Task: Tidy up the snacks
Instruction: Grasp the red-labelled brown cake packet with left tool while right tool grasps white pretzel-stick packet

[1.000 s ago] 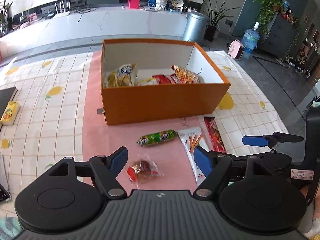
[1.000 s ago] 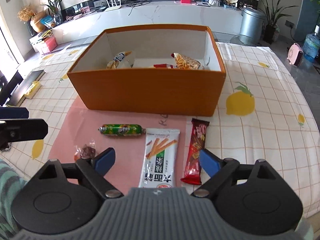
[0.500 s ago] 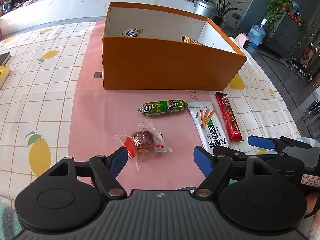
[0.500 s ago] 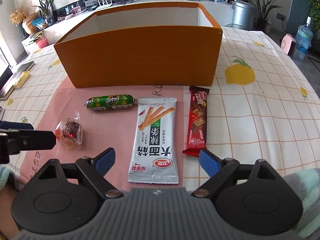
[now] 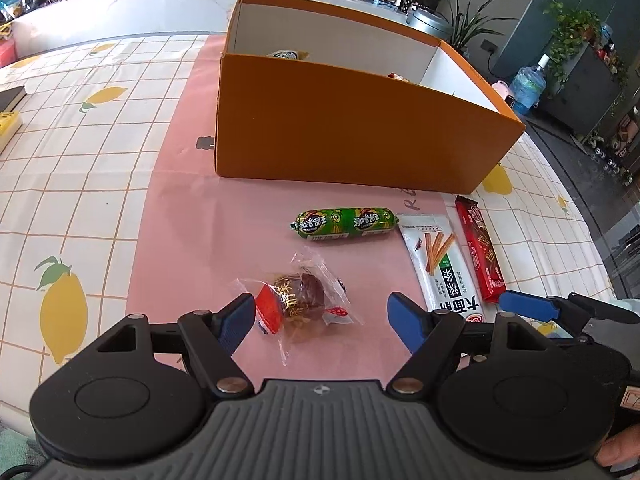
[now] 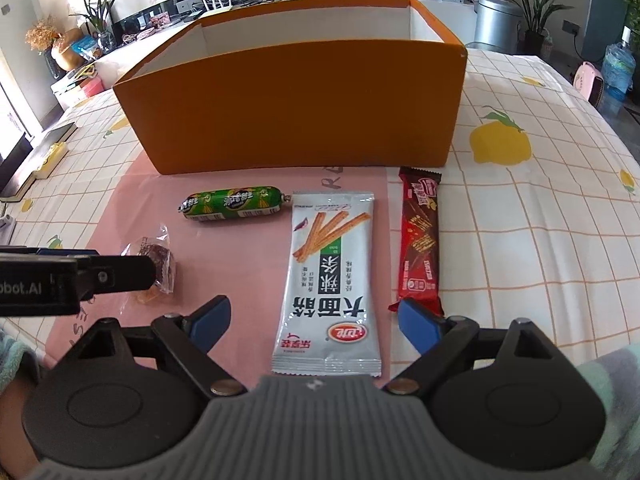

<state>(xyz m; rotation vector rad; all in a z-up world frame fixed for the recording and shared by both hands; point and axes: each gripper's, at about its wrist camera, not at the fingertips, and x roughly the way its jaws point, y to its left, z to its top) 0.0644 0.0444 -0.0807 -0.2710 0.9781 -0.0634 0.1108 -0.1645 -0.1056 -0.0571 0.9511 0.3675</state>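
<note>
An orange box (image 5: 352, 136) stands on the pink mat and holds several snacks; it also shows in the right wrist view (image 6: 296, 108). In front of it lie a green sausage (image 5: 346, 224), a white stick-snack pouch (image 6: 330, 276), a red bar (image 6: 420, 236) and a clear-wrapped brown sweet (image 5: 298, 298). My left gripper (image 5: 322, 318) is open and low, its jaws on either side of the sweet. My right gripper (image 6: 314, 318) is open and low over the near end of the white pouch (image 5: 442, 264).
The table carries a lemon-print checked cloth (image 6: 540, 216). A dark book and a yellow item (image 5: 8, 124) lie at the far left edge. A white counter, a bin (image 6: 496, 16) and plants stand behind the table.
Both grippers have moved down and forward towards the mat. The left one now straddles the brown sweet; the right one has closed in on the white pouch. The snacks have not moved.
</note>
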